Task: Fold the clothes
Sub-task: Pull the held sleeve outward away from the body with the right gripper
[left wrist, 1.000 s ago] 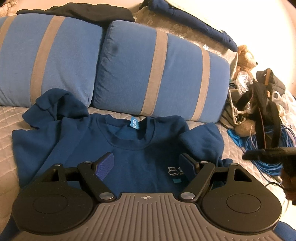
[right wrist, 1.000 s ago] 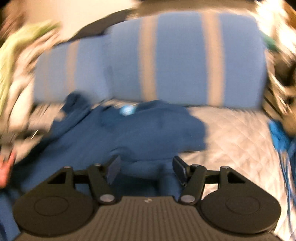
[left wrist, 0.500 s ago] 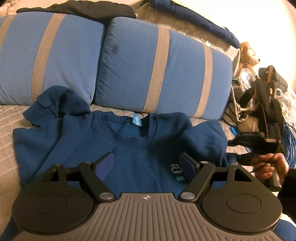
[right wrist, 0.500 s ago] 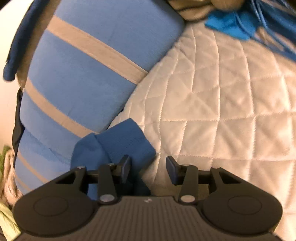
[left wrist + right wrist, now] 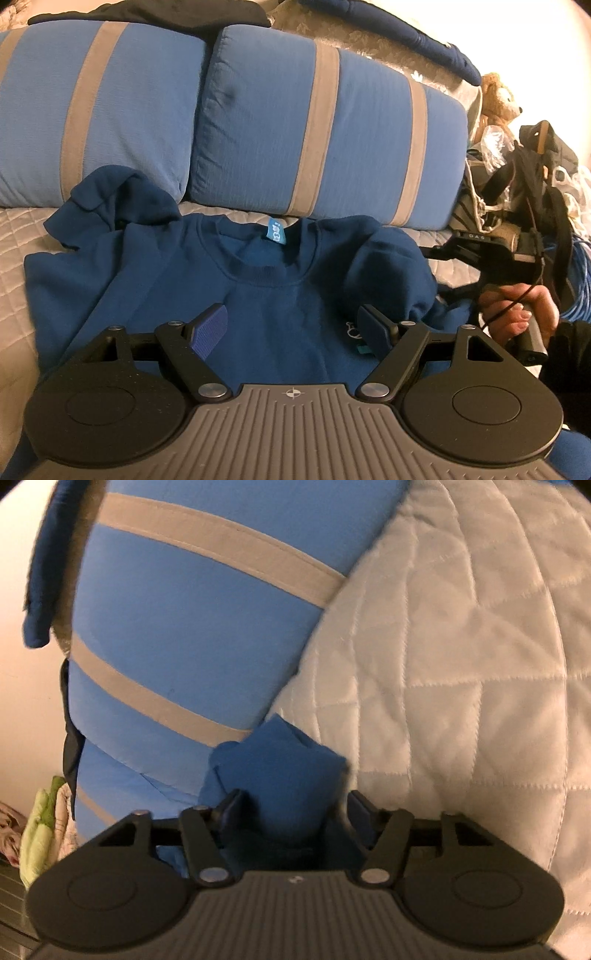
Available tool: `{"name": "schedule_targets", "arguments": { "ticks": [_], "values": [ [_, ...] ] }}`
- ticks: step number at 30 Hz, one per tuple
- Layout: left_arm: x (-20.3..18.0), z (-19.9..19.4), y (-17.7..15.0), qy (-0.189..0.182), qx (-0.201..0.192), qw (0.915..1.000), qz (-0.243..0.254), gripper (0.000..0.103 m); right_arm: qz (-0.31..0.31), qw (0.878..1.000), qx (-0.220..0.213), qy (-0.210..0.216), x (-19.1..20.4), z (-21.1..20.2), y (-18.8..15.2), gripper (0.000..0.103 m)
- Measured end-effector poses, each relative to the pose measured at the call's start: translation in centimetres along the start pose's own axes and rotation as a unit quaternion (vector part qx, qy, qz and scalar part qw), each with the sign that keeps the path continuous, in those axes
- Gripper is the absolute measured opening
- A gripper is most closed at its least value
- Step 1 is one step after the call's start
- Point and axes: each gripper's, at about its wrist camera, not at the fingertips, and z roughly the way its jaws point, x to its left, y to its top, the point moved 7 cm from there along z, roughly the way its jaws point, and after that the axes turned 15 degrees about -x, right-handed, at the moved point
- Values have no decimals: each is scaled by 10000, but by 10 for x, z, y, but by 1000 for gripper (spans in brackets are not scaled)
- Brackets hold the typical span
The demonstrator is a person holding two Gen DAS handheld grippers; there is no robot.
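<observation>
Lying flat on the quilted bed (image 5: 14, 258), one navy sweatshirt (image 5: 258, 295) faces two striped cushions (image 5: 325, 140). Left tool (image 5: 293, 328) hangs wide above its chest; right tool (image 5: 295, 808), jaws opening, straddles one bunched sleeve (image 5: 280, 764).

Left claw (image 5: 293, 330): grey ribbed housing stamped with a small white crosshair mark; two round black discs, one either side; black linkage arms on silver rivets; triangular cut-outs in the outer arms; finger pads (image 5: 208, 328) of blue ribbed texture.

Right claw (image 5: 293, 808): dark ribbed housing, two matching black discs, black arms with silver rivets, dark blue pads.

Right hand (image 5: 517, 314): black sleeve at the wrist; a thin black cable runs across it; white lettering on the black unit above.
</observation>
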Motion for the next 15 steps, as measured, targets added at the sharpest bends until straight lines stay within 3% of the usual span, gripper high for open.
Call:
{"name": "schedule_targets", "arguments": {
  "ticks": [4,9,15],
  "values": [
    [1,0,0,20,7,10000,-11,78,-311,9992,-208,170,16,-10,6,26],
    [1,0,-1,43,7,10000,9,78,-1143,9921,-505,99,41,-35,20,20],
    [1,0,-1,73,-7,10000,52,78,-2616,9598,-868,-529,73,-66,35,12]
  ]
}}
